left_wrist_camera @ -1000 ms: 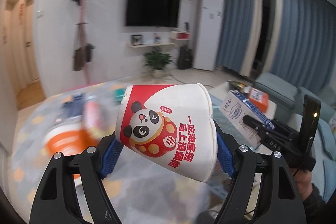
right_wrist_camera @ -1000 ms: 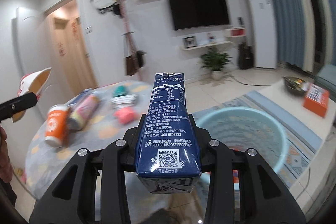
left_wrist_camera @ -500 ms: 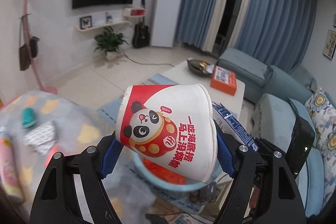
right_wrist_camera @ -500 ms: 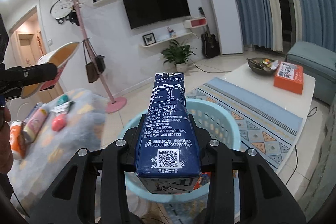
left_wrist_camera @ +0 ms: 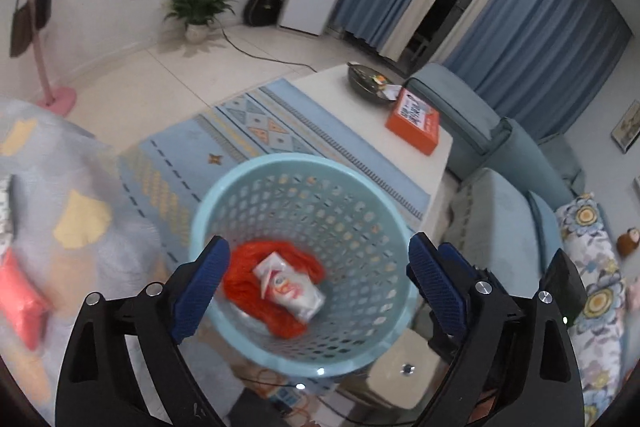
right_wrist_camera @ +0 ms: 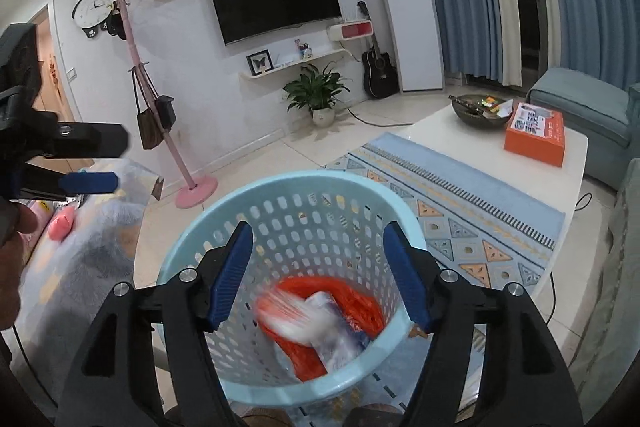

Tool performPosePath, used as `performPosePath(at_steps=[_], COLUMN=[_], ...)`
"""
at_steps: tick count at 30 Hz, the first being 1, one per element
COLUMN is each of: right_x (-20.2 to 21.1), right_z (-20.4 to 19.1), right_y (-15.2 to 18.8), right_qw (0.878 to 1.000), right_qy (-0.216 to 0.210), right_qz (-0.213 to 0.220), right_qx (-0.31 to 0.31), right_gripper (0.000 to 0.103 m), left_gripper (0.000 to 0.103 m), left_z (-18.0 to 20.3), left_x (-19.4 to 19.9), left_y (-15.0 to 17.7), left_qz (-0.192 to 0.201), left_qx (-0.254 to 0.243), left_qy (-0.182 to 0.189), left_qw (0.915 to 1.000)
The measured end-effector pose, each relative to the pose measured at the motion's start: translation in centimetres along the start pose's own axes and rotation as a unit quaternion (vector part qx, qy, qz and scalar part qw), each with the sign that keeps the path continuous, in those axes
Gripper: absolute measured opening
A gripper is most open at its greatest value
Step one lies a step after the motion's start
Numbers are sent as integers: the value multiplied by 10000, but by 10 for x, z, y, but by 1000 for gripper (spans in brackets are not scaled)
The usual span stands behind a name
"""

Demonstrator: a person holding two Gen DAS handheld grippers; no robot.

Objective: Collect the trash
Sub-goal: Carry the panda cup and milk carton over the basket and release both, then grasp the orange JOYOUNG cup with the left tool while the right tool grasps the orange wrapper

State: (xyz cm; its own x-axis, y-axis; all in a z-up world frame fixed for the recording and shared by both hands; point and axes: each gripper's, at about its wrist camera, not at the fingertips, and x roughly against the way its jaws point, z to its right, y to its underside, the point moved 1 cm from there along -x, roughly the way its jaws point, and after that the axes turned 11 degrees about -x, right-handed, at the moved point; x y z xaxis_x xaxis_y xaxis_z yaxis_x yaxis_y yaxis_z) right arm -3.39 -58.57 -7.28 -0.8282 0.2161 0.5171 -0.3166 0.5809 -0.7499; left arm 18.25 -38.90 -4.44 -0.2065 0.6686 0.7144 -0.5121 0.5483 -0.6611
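Observation:
A light blue perforated basket point(left_wrist_camera: 280, 163) sits below both grippers. In the left wrist view a white and red paper cup point(left_wrist_camera: 288, 287) lies on an orange bag point(left_wrist_camera: 248, 283) at its bottom. My left gripper point(left_wrist_camera: 318, 251) hangs above the basket, jaws opening, nothing between them. In the right wrist view my right gripper point(right_wrist_camera: 318, 243) is also over the basket point(right_wrist_camera: 280, 187), jaws opening and empty. Under it a blurred white and red cup point(right_wrist_camera: 292, 311) and a dark blue carton point(right_wrist_camera: 348, 331) lie on the orange bag. The left gripper point(right_wrist_camera: 116, 161) shows at the left edge.
A table with a patterned cloth point(left_wrist_camera: 60, 187) and a pink item point(left_wrist_camera: 20, 291) lies to the left. A white coffee table point(left_wrist_camera: 360, 115) with an orange box point(left_wrist_camera: 414, 125) and a blue sofa point(left_wrist_camera: 500, 219) stand right. A pink coat stand point(right_wrist_camera: 192, 191) is behind.
Both grippers swung from the table to above the basket and tipped down. The cup left the left jaws and the carton left the right jaws; both jaws stand wider.

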Motion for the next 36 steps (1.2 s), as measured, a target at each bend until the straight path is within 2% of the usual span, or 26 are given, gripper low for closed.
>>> performPosePath(at_steps=[5,11,13,14,17,20,22,24,26,31,36], right_x=[15,32,37,41,46,51,54,56,62,78,80], right_z=[-5,-34,-48,-60,-88,-125,-148,-171,-194,-236,-252], right_y=[5,14,17,20,26,37,46,54,62,76,81], right_qw=[9998,9993,9988,9983,9963,9926,9896,9862,9818,9718,9682], right_qy=[-115,-346,-450,-537,-754,-1054,-1233,-1375,-1520,-1750,-1810], right_qz=[3,-111,-152,-168,-216,-284,-376,-452,-497,-500,-634], right_qx=[-141,-15,86,166,342,525,641,807,1024,1501,1608], right_gripper=[64,64,64,64,65,68,69,69,69,69,69], left_gripper=[89,89,89,89,89,89,89,89,89,89,89], left_z=[10,2,-8,-18,-45,-79,-110,-137,-155,-187,-198], left_x=[43,104,133,152,196,228,243,256,261,241,217], left_y=[10,50,70,83,119,147,168,183,190,185,188], left_qz=[257,518,635,709,811,688,552,661,741,595,556], left_qx=[-118,-100,-82,-16,304,696,1136,1576,1831,2254,2453], left_qy=[-597,-1392,-1837,-2182,-2864,-3394,-3665,-3624,-3512,-3079,-2592], left_qw=[9978,9889,9809,9733,9542,9355,9218,9162,9152,9224,9325])
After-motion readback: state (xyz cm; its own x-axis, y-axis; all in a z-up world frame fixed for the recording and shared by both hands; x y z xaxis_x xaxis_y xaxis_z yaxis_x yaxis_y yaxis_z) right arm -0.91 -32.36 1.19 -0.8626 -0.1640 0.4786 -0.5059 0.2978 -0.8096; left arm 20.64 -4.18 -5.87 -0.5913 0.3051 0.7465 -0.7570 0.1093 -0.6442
